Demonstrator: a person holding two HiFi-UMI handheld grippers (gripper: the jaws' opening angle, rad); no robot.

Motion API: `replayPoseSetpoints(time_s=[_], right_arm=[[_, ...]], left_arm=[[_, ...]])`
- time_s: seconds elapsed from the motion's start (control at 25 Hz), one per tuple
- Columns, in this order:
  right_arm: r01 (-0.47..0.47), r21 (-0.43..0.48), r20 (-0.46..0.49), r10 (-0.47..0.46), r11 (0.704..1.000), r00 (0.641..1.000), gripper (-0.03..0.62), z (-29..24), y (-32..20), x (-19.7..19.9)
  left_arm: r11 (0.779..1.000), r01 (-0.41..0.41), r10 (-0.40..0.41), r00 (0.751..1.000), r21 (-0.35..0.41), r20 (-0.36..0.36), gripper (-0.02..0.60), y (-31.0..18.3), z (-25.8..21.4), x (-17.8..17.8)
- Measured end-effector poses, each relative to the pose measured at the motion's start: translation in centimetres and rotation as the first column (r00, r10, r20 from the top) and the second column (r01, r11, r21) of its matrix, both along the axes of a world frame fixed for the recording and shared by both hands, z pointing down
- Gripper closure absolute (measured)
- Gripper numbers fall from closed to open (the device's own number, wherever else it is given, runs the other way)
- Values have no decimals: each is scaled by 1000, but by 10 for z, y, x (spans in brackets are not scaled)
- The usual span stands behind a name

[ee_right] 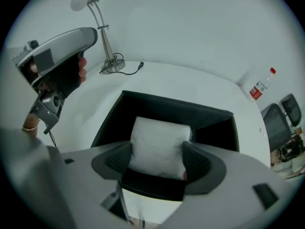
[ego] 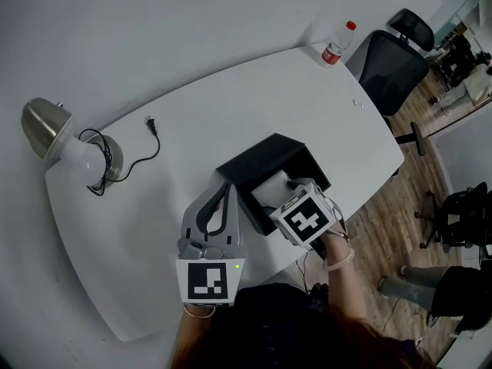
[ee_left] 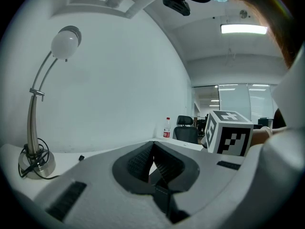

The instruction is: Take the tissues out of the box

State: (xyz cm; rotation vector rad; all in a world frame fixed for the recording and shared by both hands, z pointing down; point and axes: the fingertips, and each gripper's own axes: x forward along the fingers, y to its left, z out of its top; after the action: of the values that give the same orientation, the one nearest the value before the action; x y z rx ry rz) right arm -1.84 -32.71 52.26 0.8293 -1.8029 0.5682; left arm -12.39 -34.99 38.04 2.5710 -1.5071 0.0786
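Right gripper view shows the right gripper (ee_right: 157, 157) with its fingers (ee_right: 196, 162) clamped on either side of the white tissues (ee_right: 159, 137), a soft pack standing in the open black box (ee_right: 171, 108). The box sits on the white table (ego: 192, 121), near the person's edge. In the left gripper view, the left gripper (ee_left: 152, 147) has its fingers (ee_left: 138, 161) pressed together at the tips with nothing between them. In the head view it lies just beside the box's left wall. A desk lamp (ego: 46, 125) stands at the table's far left, well apart from the box, and a water bottle (ego: 334, 46) stands at the far corner near an office chair (ego: 392, 60).
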Motion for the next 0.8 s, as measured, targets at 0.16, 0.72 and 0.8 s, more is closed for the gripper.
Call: replayPoseSetpoints(time_s=[0.16, 0.72, 0.8], right_arm=[[-4, 1, -11, 4, 1000, 1000, 276, -1, -2, 4], [24, 87, -15, -23, 996, 1000, 344, -11, -3, 6], [27, 107, -23, -25, 994, 999, 345, -14, -4, 9]], left_arm=[[1000, -7, 7, 1000, 1, -6, 560, -1, 0, 0], [1000, -6, 6, 1000, 26, -1, 560, 9, -9, -3], [1000, -5, 5, 1000, 27, -3, 560, 11, -10, -2]])
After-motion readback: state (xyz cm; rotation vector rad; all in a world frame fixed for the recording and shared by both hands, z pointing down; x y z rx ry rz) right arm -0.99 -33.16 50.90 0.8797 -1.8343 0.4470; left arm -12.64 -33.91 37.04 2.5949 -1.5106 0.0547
